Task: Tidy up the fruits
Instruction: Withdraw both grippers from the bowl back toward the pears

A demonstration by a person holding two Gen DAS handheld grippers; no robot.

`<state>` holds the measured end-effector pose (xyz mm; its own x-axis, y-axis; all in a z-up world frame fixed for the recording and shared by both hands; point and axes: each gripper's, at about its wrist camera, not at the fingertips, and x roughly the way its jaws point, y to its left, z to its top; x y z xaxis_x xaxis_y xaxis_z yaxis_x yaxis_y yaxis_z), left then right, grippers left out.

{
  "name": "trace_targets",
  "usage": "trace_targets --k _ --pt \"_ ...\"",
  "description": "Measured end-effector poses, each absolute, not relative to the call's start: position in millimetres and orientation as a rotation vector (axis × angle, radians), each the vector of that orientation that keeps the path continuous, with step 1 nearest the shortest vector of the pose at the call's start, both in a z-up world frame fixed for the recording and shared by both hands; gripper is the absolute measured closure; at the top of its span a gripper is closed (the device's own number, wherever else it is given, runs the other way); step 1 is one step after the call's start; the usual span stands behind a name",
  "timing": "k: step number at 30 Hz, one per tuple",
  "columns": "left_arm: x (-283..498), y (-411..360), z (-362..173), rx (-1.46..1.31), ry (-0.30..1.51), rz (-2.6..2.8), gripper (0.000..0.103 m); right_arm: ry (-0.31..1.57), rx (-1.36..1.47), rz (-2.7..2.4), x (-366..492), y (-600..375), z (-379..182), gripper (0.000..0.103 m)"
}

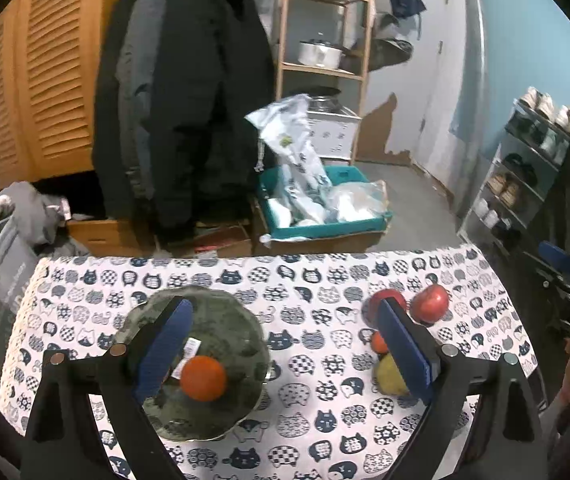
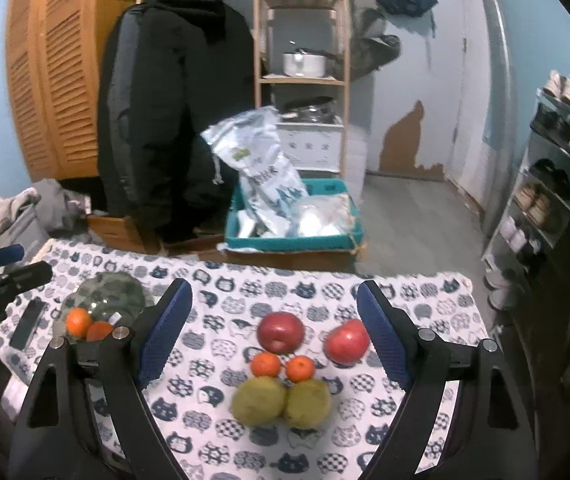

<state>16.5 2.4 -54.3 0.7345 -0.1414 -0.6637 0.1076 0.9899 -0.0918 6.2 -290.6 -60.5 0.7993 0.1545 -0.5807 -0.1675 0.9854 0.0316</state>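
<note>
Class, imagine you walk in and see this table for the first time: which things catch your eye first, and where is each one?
The bright fruit cluster on the cat-print tablecloth stands out: two red apples at the back, two small oranges in the middle, two yellow-green pears nearest. To its left sits a mottled green plate carrying more oranges. Behind the table hangs a big black coat.

Two red apples (image 2: 280,332), two tangerines (image 2: 265,364) and two pears (image 2: 259,400) cluster together (touching); another tangerine (image 1: 203,378) sits on the green plate (image 1: 213,308).
</note>
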Motion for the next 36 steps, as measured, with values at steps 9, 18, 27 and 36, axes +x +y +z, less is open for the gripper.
trace_targets --k 9,18,27,36 --pt "23.6 -30.1 -61.4 -0.003 0.757 -0.185 0.009 0.644 0.015 0.115 2.6 -322.1 -69.7 0.019" --pt "34.9 -60.0 -86.9 0.04 0.811 -0.235 0.009 0.706 0.031 0.078 9.4 -339.9 -87.9 0.019" --pt "46.9 -94.7 -130.0 0.074 0.905 -0.288 0.009 0.823 0.031 0.048 21.4 -352.4 -124.2 0.019" --pt "60.2 -117.7 -182.2 0.077 1.022 -0.307 0.009 0.953 0.057 0.022 32.3 -365.5 -168.5 0.019"
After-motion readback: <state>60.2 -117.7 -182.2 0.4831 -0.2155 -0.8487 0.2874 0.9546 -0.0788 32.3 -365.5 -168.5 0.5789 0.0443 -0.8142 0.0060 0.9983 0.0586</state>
